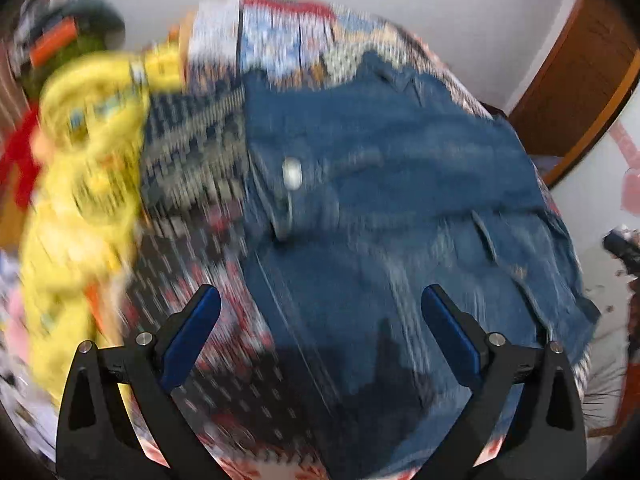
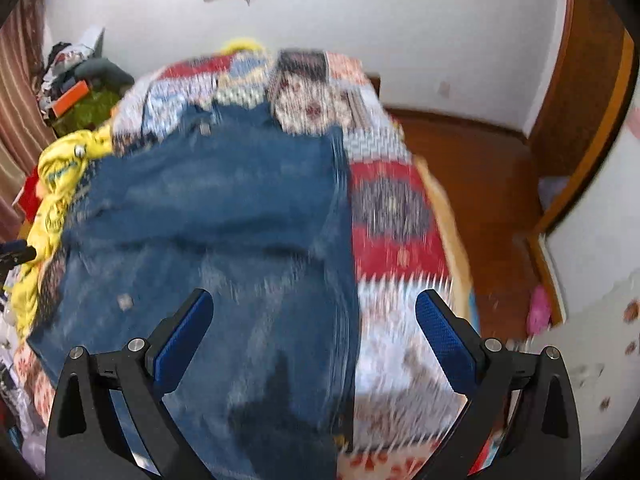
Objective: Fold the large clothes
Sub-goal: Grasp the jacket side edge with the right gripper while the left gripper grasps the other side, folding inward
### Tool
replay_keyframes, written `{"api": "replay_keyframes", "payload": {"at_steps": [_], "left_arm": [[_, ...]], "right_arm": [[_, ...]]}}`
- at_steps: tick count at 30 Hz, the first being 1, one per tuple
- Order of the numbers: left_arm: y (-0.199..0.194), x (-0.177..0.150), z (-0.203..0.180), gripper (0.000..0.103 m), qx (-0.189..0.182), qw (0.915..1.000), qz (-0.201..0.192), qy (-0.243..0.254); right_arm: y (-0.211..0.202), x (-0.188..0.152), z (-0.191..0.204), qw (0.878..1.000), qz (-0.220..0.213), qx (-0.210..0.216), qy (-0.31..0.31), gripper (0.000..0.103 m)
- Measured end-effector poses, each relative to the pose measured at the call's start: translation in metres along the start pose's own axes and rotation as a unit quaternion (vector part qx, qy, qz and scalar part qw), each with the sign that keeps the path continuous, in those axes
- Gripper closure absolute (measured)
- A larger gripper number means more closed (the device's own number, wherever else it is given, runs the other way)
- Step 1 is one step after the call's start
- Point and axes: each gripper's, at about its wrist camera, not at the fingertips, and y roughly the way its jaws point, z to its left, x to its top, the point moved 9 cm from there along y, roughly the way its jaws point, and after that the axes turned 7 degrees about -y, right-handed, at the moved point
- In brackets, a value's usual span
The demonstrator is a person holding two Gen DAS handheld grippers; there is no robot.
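Observation:
A large blue denim garment [image 1: 380, 200] lies spread on a bed with a patterned patchwork cover [image 1: 192, 152]. It also shows in the right wrist view [image 2: 224, 216], on the cover [image 2: 392, 208]. My left gripper [image 1: 320, 300] is open and empty above the garment's near part. My right gripper [image 2: 314, 300] is open and empty above the garment's right edge. Both views are motion-blurred.
A yellow garment [image 1: 84, 168] lies bunched at the bed's left side, also seen in the right wrist view [image 2: 60, 176]. Clutter is piled at the far left [image 2: 76, 80]. A wooden floor [image 2: 480, 184] and brown door [image 2: 580, 92] lie right of the bed.

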Motion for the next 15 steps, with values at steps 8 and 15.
{"api": "replay_keyframes", "payload": {"at_steps": [8,15], "left_arm": [[0.044,-0.073,0.019,0.016,-0.082,0.9843,0.103,-0.117],[0.040,-0.078,0.009,0.035,-0.155,0.9689,0.098,-0.167]], "right_arm": [[0.046,-0.063,0.004,0.982,0.082,0.109,0.133,0.003],[0.054,-0.066,0.016,0.976,0.072,0.140,0.151,0.021]]}}
